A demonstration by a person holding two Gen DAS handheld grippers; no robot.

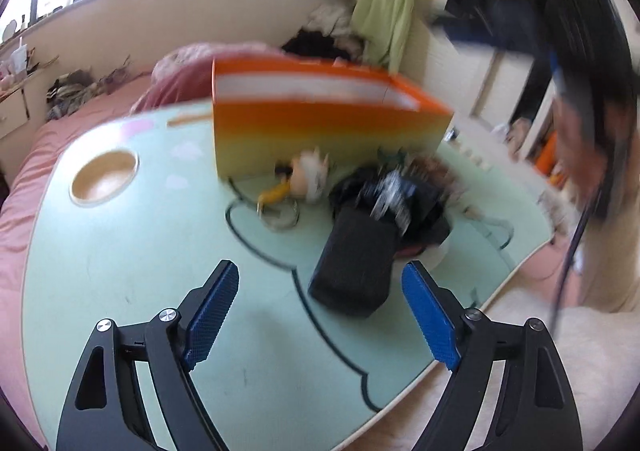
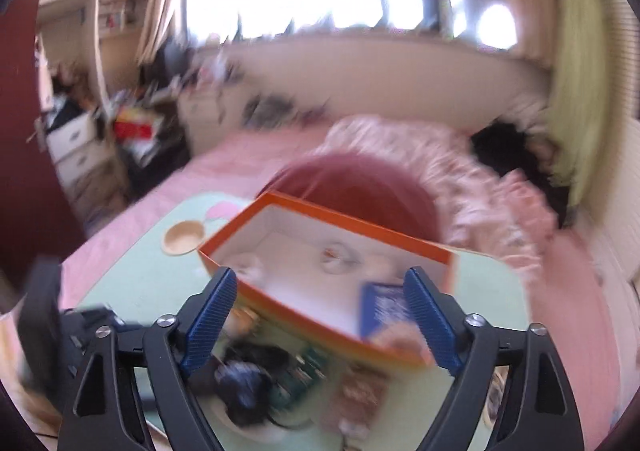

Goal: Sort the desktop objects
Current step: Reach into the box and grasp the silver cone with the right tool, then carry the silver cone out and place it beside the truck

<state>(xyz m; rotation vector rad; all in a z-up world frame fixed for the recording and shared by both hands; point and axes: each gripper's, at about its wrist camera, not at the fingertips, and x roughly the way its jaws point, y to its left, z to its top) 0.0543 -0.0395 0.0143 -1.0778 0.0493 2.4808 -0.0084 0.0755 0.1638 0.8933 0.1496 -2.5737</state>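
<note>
Both views are pretty blurry, so take the fine detail with a grain of salt.

Starting at the left of the left wrist view: there's a round wooden dish (image 1: pixel 105 177) set into the mint-green surface (image 1: pixel 140 251), well apart from everything else. Next over is the orange box (image 1: pixel 320 119), standing on the surface with its open top up. Right at its base there's a small figurine (image 1: pixel 308 179) with a yellow bit, and just beside that a heap of dark clutter (image 1: pixel 400 199), including a black rectangular case (image 1: pixel 356 271) lying tilted, the nearest thing to the claw.

The left claw (image 1: pixel 320 319) is wide open and empty, hanging above the surface with the black case between its fingers in the view but further on, not touching.

The right claw (image 2: pixel 320 319) is also spread open with nothing in it, looking down into the orange box, which already holds a few small items and a blue packet (image 2: pixel 384 307) I can't read.

My guess on handling: the black case looks stiff and light, so pinching across its narrower sides should work; the finish might be a bit slick. The figurine looks fragile with thin bits sticking out, so I'd go for the body, gently. The dark pile looks soft and tangled, could drag neighbours along. The box is likely thin cardboard and would slide or tip if bumped.
</note>
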